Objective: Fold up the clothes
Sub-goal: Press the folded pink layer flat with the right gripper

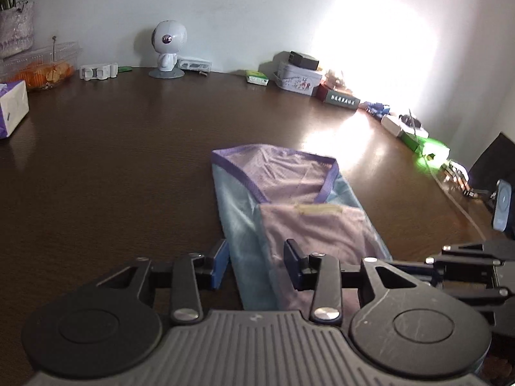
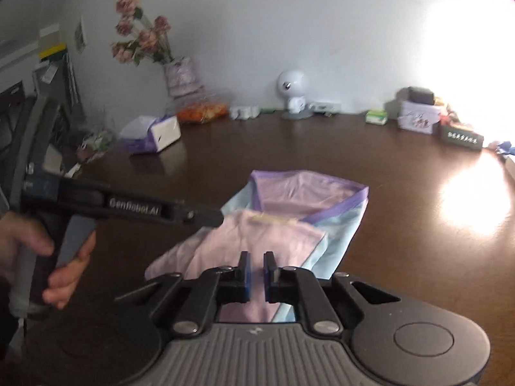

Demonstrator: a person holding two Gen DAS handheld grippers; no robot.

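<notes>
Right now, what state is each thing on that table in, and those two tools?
Garment: lying flat on the table, partly folded, near end turned over onto itself.
Left tool: open, fingers astride the garment's near left edge.
Right tool: narrowly open above the garment's near end, gripping nothing.
Tissue box: open, a tissue sticking out.
Tin: lid on.

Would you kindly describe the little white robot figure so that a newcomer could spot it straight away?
Look along the far edge of the dark table, where it meets the white wall. The robot figure stands there on a round grey base, between a white plastic part to its left and a green box to its right. Its big round white head with one dark eye sets it apart.
</notes>
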